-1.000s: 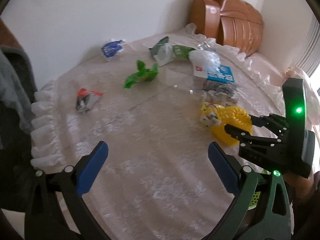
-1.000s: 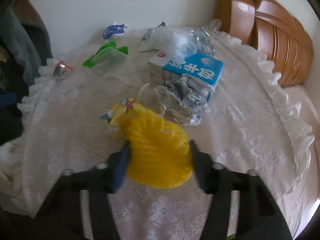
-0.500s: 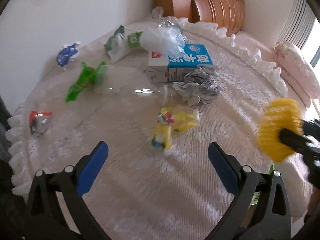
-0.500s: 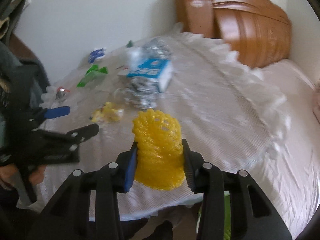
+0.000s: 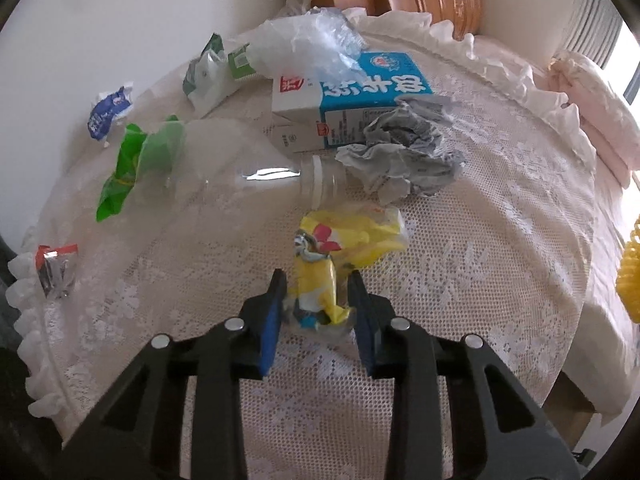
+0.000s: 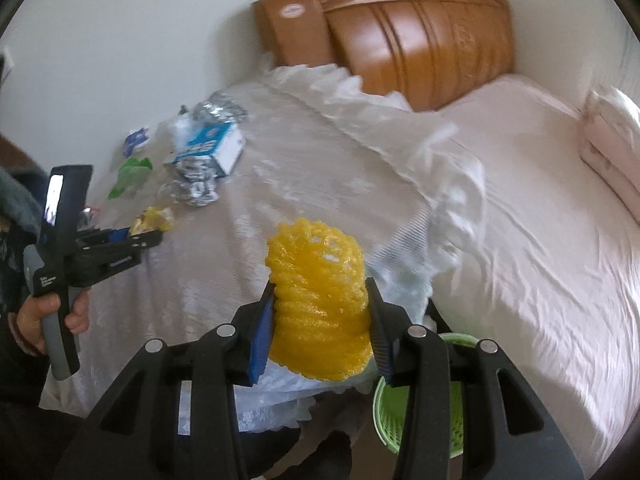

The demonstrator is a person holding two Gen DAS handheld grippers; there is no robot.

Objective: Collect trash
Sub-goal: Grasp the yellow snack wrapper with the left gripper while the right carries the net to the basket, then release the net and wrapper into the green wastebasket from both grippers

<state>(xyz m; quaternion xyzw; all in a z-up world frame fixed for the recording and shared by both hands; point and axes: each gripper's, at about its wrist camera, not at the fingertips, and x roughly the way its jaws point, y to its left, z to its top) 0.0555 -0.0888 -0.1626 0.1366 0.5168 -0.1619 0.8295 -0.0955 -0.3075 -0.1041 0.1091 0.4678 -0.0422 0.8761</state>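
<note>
Trash lies on a round counter (image 5: pixel 500 240) with a lace cloth, beside a bed (image 6: pixel 540 208).

The right gripper (image 6: pixel 320 320) fingers squeeze a yellow foam net (image 6: pixel 316 304) above the green bin (image 6: pixel 456 400). The left gripper (image 5: pixel 316 304) fingers pinch a yellow wrapper (image 5: pixel 320 280) on the counter, near the milk carton (image 5: pixel 360 108).

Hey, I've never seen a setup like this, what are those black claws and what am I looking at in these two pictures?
Each claw is a hand-held gripper with a camera looking along its two fingers; a person carries one per hand. The left view shows the left gripper closing around a yellow wrapper on a lace-covered table, which also holds a blue milk carton, crumpled paper and a clear bottle. The right view shows the right gripper clamping a yellow foam net above a green basket on the floor.
</note>
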